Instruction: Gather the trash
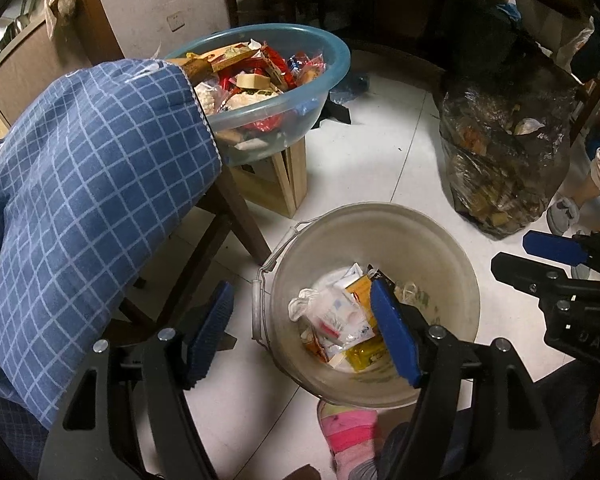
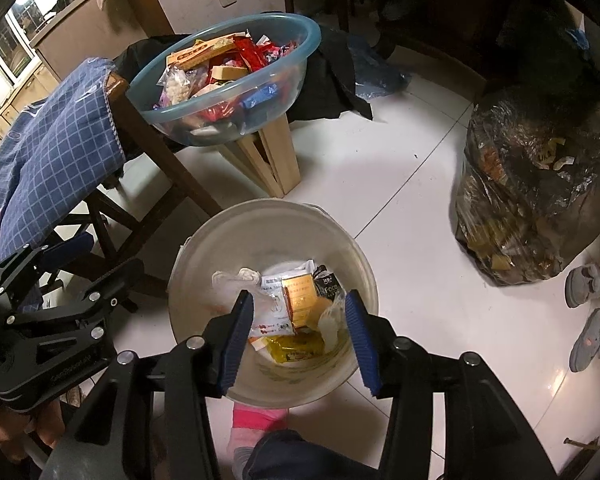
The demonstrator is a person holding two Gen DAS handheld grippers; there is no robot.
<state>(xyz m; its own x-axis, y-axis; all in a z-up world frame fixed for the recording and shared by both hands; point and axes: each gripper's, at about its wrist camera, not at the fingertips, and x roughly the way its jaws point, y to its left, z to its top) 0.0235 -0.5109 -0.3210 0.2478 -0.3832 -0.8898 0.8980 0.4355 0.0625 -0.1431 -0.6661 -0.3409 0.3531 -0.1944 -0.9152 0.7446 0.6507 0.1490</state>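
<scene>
Right tongs (image 2: 298, 338) apart, empty, over round beige plastic bucket (image 2: 204, 240) w/ wrappers. Left tongs (image 1: 300, 334) apart, empty, beside bucket. Blue translucent basin (image 2: 300, 26) of packets behind.

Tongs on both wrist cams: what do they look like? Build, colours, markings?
Left tongs and right tongs match: black angular linkage arms with silver rivets, each ending in a flat blue ribbed pad. Faint embossed lettering shows on the body, unreadable. No cables visible.

Right gripper (image 2: 298, 334) open over white bucket (image 2: 204, 240), lower centre; nothing between pads. Wrappers (image 2: 298, 300) lie inside. Blue basin (image 2: 300, 28) upper centre.
</scene>
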